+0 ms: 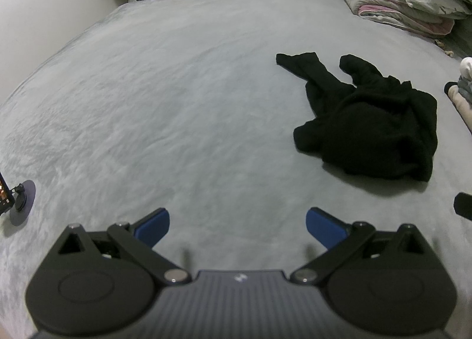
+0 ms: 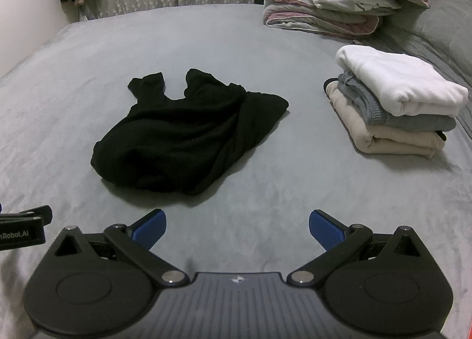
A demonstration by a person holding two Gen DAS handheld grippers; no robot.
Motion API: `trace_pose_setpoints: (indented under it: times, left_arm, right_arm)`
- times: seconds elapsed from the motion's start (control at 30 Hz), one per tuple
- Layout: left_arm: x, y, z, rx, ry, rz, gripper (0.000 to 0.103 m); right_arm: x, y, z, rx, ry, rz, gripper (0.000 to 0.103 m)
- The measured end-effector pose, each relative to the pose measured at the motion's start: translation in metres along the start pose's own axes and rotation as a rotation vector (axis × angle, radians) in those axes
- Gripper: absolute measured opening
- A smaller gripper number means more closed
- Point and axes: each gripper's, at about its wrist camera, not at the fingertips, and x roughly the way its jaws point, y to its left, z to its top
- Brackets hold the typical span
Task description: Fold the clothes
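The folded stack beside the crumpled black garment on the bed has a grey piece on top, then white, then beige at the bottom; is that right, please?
Not quite: the order of the top two is swapped. In the right wrist view the folded stack has the white piece on top, the grey one beneath it and beige at the bottom, beside the crumpled black garment on the bed.
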Motion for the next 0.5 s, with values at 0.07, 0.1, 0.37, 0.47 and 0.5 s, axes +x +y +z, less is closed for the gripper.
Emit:
trace_pose_setpoints:
  times: [0.07, 0.1, 0.37, 0.47, 0.5]
  left_arm:
    - [0.001, -0.001, 0.0, 0.005, 0.003, 0.003, 0.103]
    - [0.002, -0.002, 0.0, 0.009, 0.005, 0.005, 0.103]
    - [0.031, -0.015, 0.008, 0.034, 0.027, 0.032, 0.103]
    - [0.043, -0.02, 0.008, 0.039, 0.059, -0.012, 0.103]
    - [0.048, -0.021, 0.008, 0.034, 0.075, -0.028, 0.103]
  right_arm:
    - [0.002, 0.0, 0.0, -0.003, 0.005, 0.0, 0.103]
    - [0.003, 0.001, -0.001, -0.008, 0.008, 0.001, 0.103]
    - [0.03, 0.005, 0.0, -0.051, 0.06, -0.017, 0.103]
    - [0.044, 0.005, -0.001, -0.053, 0.093, -0.019, 0.103]
    - [0.049, 0.005, -0.002, -0.054, 0.104, -0.02, 0.103]
